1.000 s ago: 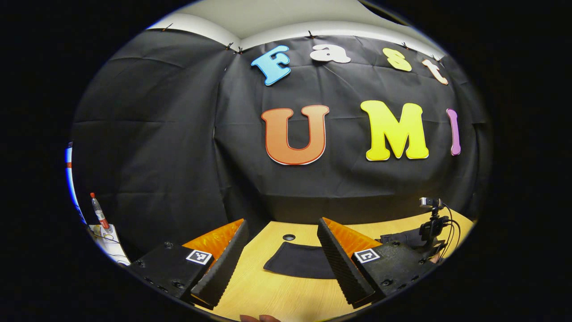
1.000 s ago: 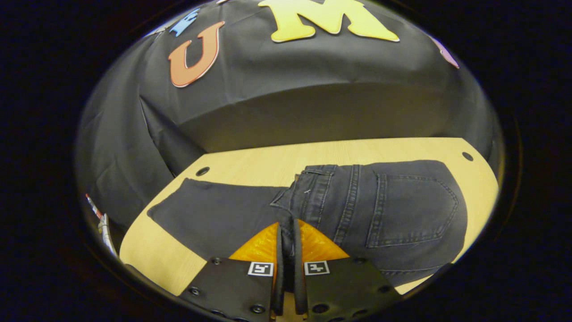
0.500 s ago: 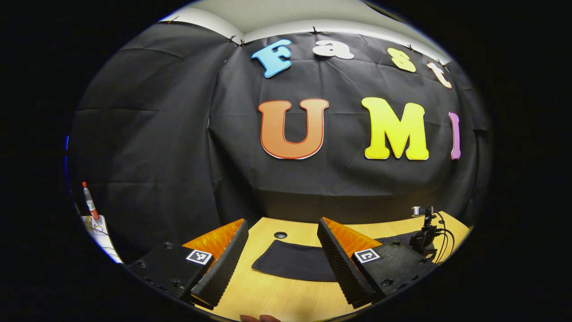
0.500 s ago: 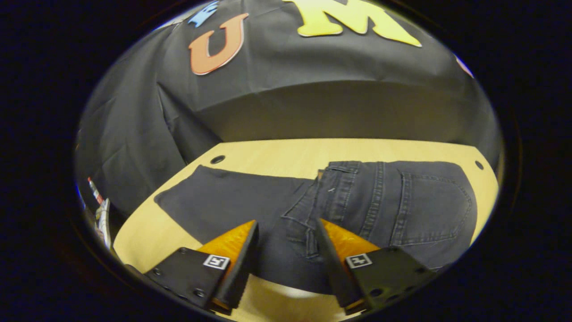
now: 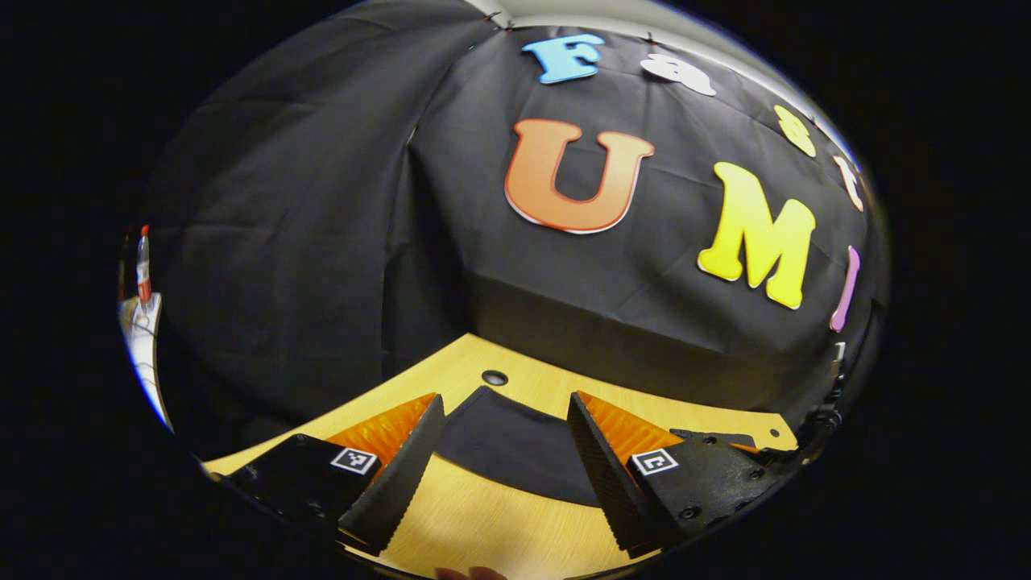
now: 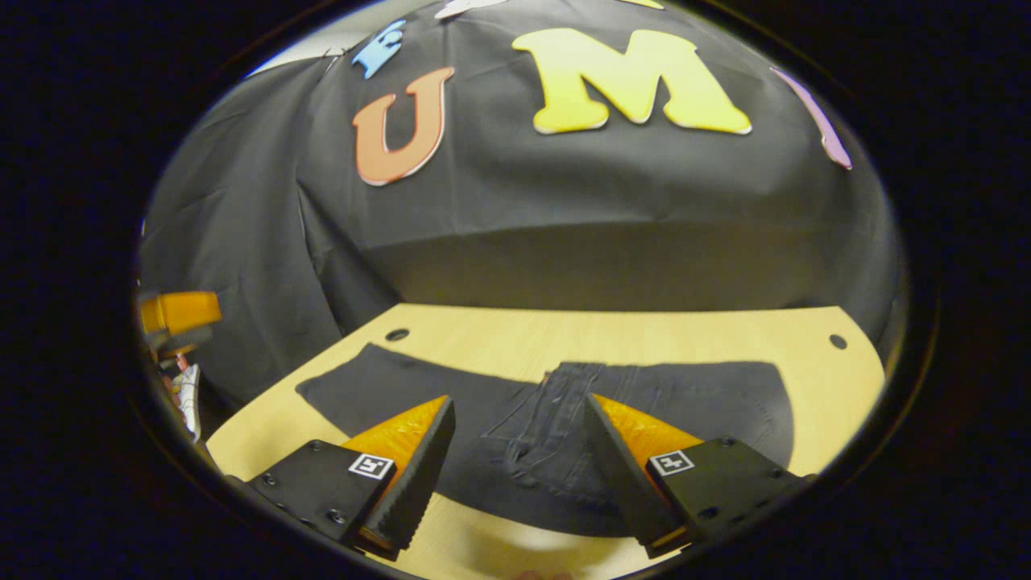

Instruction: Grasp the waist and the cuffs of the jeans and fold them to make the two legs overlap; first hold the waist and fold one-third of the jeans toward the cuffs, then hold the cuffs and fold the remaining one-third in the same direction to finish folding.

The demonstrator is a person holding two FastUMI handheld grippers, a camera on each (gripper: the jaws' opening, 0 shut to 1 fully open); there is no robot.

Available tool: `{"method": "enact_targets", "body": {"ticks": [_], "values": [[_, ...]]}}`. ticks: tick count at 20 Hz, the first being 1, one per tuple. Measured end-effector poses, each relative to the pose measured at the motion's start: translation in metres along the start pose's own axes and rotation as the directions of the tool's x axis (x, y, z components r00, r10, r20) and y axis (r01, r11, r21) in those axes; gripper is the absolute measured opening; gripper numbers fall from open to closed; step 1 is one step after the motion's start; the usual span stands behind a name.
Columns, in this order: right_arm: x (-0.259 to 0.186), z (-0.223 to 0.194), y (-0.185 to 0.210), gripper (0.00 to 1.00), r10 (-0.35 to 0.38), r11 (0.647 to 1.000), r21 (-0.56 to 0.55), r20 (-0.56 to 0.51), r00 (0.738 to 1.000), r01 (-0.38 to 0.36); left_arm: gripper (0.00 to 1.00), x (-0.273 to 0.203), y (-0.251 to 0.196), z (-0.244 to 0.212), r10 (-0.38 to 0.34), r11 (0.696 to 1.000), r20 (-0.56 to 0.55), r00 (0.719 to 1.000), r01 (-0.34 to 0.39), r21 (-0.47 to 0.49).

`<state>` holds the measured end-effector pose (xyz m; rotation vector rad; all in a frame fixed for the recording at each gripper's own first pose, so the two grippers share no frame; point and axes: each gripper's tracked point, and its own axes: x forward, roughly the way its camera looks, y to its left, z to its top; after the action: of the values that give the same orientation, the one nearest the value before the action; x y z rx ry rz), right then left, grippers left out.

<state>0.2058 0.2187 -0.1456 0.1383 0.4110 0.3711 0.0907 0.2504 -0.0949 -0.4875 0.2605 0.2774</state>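
Both the left gripper (image 5: pixel 499 459) and right gripper (image 6: pixel 515 467) hung spread wide and empty, so the dark denim jeans (image 6: pixel 556 435) on the pale wooden table (image 6: pixel 644 338) risked a single-layer pinch at the cuffs (image 5: pixel 499 435), lying at 12 o'clock of the left gripper.

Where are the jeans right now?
In the right gripper view the jeans lie flat on the wooden table, just ahead of the open right gripper, waist end folded over the legs.

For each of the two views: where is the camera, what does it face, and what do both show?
Left gripper view: rides the left gripper, jaws open, facing the cuff end of the jeans on the table.
Right gripper view: rides the right gripper, jaws open, over the folded waist.
Shared: jeans, table, booth wall.
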Motion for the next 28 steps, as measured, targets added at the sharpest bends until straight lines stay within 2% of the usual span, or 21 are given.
{"method": "enact_targets", "body": {"ticks": [1,3,4,5,6,9,14,15,16,18,19,20,23,26,27,28], "values": [[-0.006,0.016,-0.008,0.99,-0.013,1.000,0.002,0.036,0.999,0.013,0.99,0.009,0.006,-0.011,0.010,0.999,-0.026,1.000,-0.011,-0.044],[-0.024,0.050,-0.023,0.99,-0.037,0.999,0.014,0.110,0.993,0.035,0.99,0.022,0.012,-0.028,0.016,0.992,-0.085,0.996,-0.027,-0.126],[-0.033,0.066,-0.032,0.94,-0.050,0.999,0.021,0.146,0.988,0.047,0.99,0.026,0.017,-0.036,0.015,0.984,-0.116,0.993,-0.035,-0.177],[-0.042,0.082,-0.040,0.94,-0.064,0.998,0.030,0.181,0.981,0.060,0.99,0.030,0.020,-0.046,0.020,0.971,-0.150,0.989,-0.055,-0.232],[-0.052,0.094,-0.046,0.99,-0.076,0.997,0.037,0.212,0.974,0.070,0.99,0.033,0.023,-0.057,0.020,0.951,-0.190,0.982,-0.077,-0.299],[-0.084,0.126,-0.071,0.95,-0.118,0.993,0.054,0.286,0.951,0.107,0.99,0.040,0.035,-0.090,0.042,0.874,-0.302,0.953,-0.181,-0.451],[-0.131,0.155,-0.102,0.94,-0.174,0.984,0.039,0.355,0.918,0.171,0.98,0.064,0.040,-0.115,-0.005,0.688,-0.381,0.925,-0.273,-0.673],[-0.140,0.159,-0.109,0.94,-0.185,0.982,0.035,0.363,0.913,0.185,0.98,0.067,0.041,-0.117,-0.016,0.656,-0.392,0.920,-0.286,-0.698],[-0.147,0.160,-0.113,0.99,-0.198,0.979,0.035,0.368,0.909,0.199,0.98,0.071,0.040,-0.119,-0.020,0.634,-0.406,0.914,-0.302,-0.712],[-0.158,0.162,-0.127,0.99,-0.226,0.973,0.038,0.373,0.900,0.228,1.00,0.081,0.043,-0.121,-0.028,0.615,-0.409,0.912,-0.306,-0.726],[-0.161,0.163,-0.133,0.99,-0.237,0.970,0.044,0.371,0.898,0.238,0.87,0.087,0.041,-0.119,-0.034,0.610,-0.411,0.911,-0.307,-0.731],[-0.164,0.162,-0.138,0.99,-0.250,0.967,0.051,0.370,0.895,0.249,0.98,0.093,0.039,-0.119,-0.039,0.600,-0.412,0.910,-0.309,-0.738],[-0.169,0.159,-0.151,0.99,-0.281,0.959,0.061,0.358,0.890,0.278,0.98,0.109,0.038,-0.116,-0.053,0.580,-0.412,0.909,-0.308,-0.754],[-0.172,0.158,-0.160,0.99,-0.300,0.953,0.066,0.354,0.886,0.296,0.95,0.126,0.034,-0.112,-0.060,0.573,-0.400,0.914,-0.297,-0.764],[-0.173,0.157,-0.163,0.94,-0.303,0.952,0.067,0.352,0.886,0.299,0.87,0.132,0.032,-0.110,-0.063,0.573,-0.394,0.917,-0.290,-0.766],[-0.172,0.156,-0.165,0.99,-0.306,0.951,0.068,0.348,0.886,0.301,0.96,0.135,0.033,-0.111,-0.049,0.581,-0.398,0.916,-0.298,-0.757]]}}
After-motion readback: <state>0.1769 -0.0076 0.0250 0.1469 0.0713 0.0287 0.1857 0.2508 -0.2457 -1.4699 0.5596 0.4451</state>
